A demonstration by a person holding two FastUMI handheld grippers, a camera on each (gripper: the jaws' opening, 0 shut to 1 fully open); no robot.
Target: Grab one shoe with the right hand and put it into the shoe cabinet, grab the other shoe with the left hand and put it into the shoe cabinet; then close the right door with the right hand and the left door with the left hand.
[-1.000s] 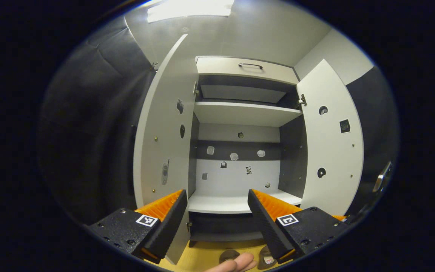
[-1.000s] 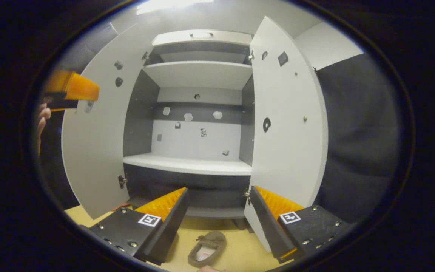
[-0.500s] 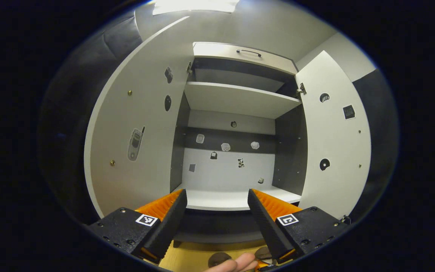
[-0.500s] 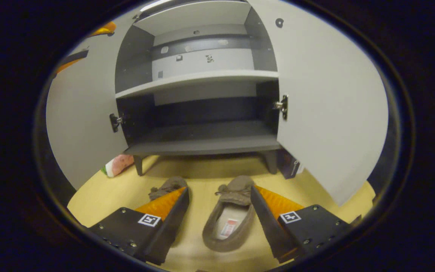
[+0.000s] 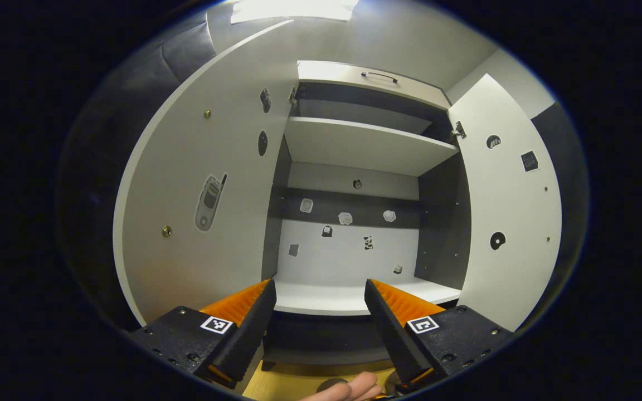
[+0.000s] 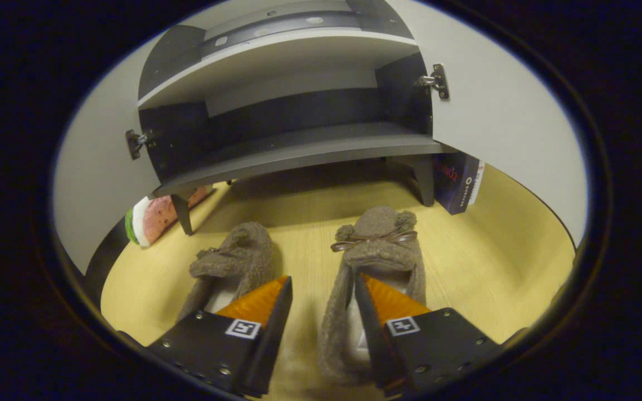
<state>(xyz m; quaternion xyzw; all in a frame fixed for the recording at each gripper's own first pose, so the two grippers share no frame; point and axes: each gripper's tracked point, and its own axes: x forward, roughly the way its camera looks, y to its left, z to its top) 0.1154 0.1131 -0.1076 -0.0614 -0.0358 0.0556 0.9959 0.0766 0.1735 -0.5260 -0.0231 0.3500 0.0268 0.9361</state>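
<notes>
the two shoes lie side by side on the yellow floor (image 6: 494, 267) in front of the shoe cabinet (image 6: 298, 150), toes toward it, heels toward the camera. they are fuzzy, brown-grey slippers: the right shoe (image 6: 377, 250) has a small bow across its vamp, and the left shoe (image 6: 237, 262) lies just beside it, apart.

in the right gripper view the right gripper (image 6: 322, 289) is low over the right shoe, jaws part open. one finger is inside the shoe's opening and the other is outside its near wall, so the wall lies between them; they do not seem to be pressing on it yet, though the angle makes that hard to judge.

these slippers look light, soft and floppy, with a plush surface that should grip well. the side wall of the collar is a fair place to pinch; i judge the shoe will sag and hang from the grip.

the left gripper (image 5: 318, 295) is held up facing the cabinet's middle shelf (image 5: 354, 301), jaws wide open and empty. both doors, left door (image 5: 198, 211) and right door (image 5: 513, 211), stand open.
</notes>
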